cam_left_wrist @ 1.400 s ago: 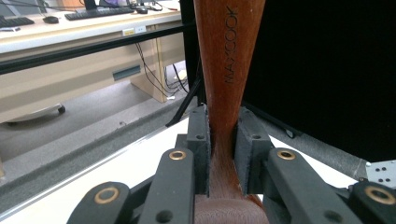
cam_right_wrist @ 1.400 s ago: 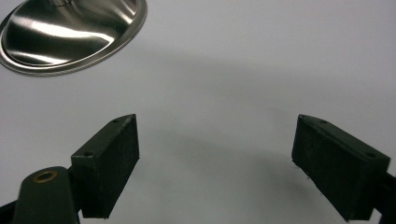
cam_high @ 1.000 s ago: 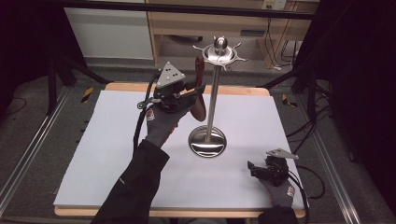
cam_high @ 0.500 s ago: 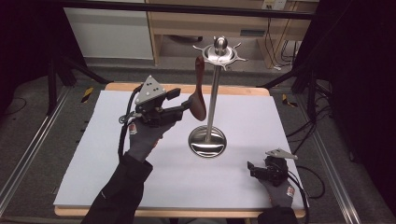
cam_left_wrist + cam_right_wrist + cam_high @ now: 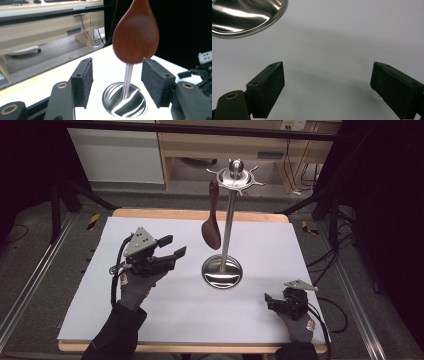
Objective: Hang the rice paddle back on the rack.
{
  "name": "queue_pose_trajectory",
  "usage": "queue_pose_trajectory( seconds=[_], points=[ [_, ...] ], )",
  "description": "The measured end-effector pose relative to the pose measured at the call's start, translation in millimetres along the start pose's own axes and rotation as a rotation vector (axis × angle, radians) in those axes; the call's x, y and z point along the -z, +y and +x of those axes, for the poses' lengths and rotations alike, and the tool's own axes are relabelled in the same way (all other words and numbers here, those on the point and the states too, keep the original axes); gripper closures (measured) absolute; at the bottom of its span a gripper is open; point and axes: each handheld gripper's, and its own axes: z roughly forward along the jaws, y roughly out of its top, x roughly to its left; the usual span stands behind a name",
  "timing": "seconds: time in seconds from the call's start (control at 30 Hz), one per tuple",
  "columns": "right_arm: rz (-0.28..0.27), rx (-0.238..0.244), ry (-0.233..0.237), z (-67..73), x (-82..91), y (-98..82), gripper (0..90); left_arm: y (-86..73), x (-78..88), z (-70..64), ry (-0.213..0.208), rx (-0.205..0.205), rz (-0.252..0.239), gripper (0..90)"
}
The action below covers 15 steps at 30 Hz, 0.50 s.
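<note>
Vertically, wooden spoon (image 5: 212,224) hangs, bowl down.

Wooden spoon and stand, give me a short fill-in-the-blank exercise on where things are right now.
1. The wooden spoon hangs from the top of the metal ____.
2. The left gripper has its jaws ____, with nothing pressed between them.
3. The right gripper sits near the table's ____ corner in the high view.
4. The stand's round base rests on the ____ table cover.

Missing words: stand; open; bottom right; white
</note>
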Motion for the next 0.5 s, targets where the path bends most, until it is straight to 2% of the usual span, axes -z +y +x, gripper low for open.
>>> queue_pose_trajectory(
  seconds=[0.2, 0.43, 0.5],
  points=[
    [0.000, 0.001, -0.005, -0.5, 0.3, -0.4, 11.6, -25.5, 6.6, 7.7, 0.012, 0.016, 0.030, 41.3],
    [-0.003, 0.004, -0.012, -1.5, -0.7, -1.0, 10.4, -58.0, 16.5, 17.9, 0.046, 0.035, 0.074, 40.0],
    [0.000, -0.010, -0.012, -0.6, -0.7, -1.2, 10.2, -69.2, 19.5, 22.3, 0.059, 0.048, 0.087, 39.5]
  ],
)
